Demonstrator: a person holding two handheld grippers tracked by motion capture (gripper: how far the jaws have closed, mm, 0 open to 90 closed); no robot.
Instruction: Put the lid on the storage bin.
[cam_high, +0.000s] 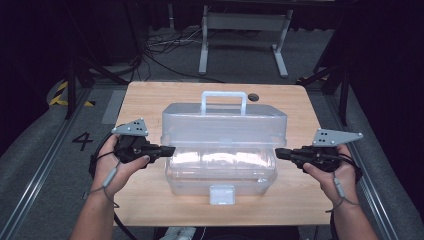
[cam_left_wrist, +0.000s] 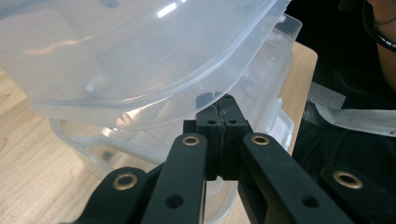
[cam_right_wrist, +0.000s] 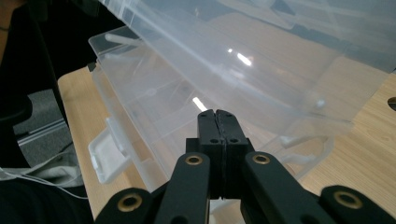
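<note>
Forearms and hands come in from the near edge of the high view, each carrying a tool: the left tool (cam_high: 169, 150) points inward at the left end of a clear plastic storage box (cam_high: 220, 165), and the right tool (cam_high: 278, 153) points inward at its right end. Both tools have their jaws pressed together with nothing between them; the two gripper views show the black pads meeting flat. That box sits at the middle of the wooden worktop (cam_high: 145, 100), its long axis running side to side between the two tools, so each end faces one tool head-on. Its lid (cam_high: 224, 122) stands partly raised and pushed toward the far side, with a white handle (cam_high: 223, 101) on top, while a pale latch (cam_high: 222, 194) hangs at the near front wall. In the left gripper view the closed tool tip lies just under the lid's rim (cam_left_wrist: 154, 119), touching it or very nearly so; I cannot tell which. In the right gripper view the tip sits close to the open base, beside the lid's edge (cam_right_wrist: 261, 79). Both hands look about equally near, so a move on the lid would likely call for both tips to bear evenly from opposite ends.
</note>
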